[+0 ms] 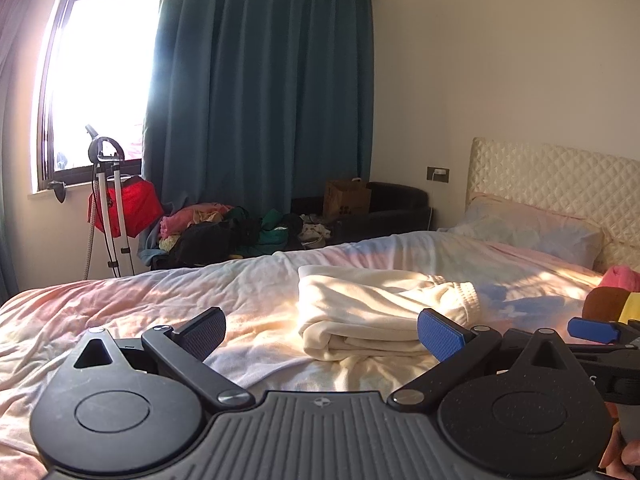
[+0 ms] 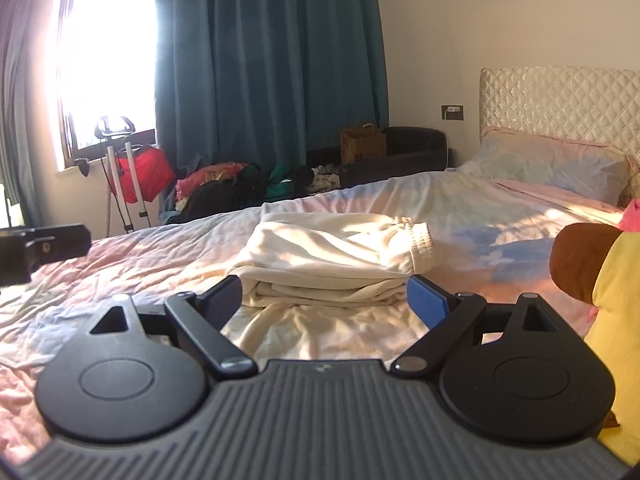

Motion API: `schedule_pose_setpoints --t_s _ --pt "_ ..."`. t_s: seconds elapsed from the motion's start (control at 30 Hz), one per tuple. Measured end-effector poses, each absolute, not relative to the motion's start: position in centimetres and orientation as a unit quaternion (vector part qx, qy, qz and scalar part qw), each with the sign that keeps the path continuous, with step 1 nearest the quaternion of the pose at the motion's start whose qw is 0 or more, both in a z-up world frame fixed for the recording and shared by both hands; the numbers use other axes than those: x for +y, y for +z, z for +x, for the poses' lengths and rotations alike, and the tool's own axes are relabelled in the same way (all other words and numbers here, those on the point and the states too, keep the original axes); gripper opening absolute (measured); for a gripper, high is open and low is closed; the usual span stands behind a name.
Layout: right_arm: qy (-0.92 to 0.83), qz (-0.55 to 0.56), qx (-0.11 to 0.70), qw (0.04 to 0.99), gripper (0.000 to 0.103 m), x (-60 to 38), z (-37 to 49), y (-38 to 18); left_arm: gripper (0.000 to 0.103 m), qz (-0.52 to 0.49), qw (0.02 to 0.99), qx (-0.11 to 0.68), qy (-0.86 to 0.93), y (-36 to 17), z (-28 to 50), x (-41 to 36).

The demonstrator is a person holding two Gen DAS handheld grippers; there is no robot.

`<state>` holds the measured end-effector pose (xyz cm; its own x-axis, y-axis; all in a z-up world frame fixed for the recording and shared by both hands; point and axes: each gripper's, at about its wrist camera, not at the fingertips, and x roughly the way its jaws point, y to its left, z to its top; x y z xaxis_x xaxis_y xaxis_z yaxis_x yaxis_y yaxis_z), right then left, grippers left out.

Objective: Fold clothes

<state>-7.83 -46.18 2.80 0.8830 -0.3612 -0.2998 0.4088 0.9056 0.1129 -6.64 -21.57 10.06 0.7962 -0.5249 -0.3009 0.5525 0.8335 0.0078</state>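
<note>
A cream garment [image 1: 372, 312] lies folded in layers on the bed [image 1: 160, 300], its ribbed cuff to the right. It also shows in the right wrist view [image 2: 332, 256]. My left gripper [image 1: 322, 334] is open and empty, low over the sheet, just in front of the garment's near left edge. My right gripper [image 2: 324, 298] is open and empty, its fingers either side of the garment's near folded edge, with loose cloth under them. The right gripper also shows at the right edge of the left wrist view [image 1: 592, 330].
A brown and yellow plush toy [image 2: 600, 280] and something pink [image 2: 632, 210] lie at the right. A pillow [image 2: 552, 168] and quilted headboard [image 2: 560, 100] are at the far right. A pile of clothes [image 2: 240, 188], a red bag on a stand [image 2: 136, 176] and a dark sofa [image 2: 400, 152] are beyond the bed.
</note>
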Motion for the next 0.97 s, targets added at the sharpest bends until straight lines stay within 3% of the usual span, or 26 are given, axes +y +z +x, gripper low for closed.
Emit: schedule_pose_setpoints --t_s 0.97 --pt "-0.216 0.073 0.137 0.964 0.091 -45.8 -8.0 2.6 0.103 0.067 0.946 0.145 -0.281 7.6 -7.4 -22.7"
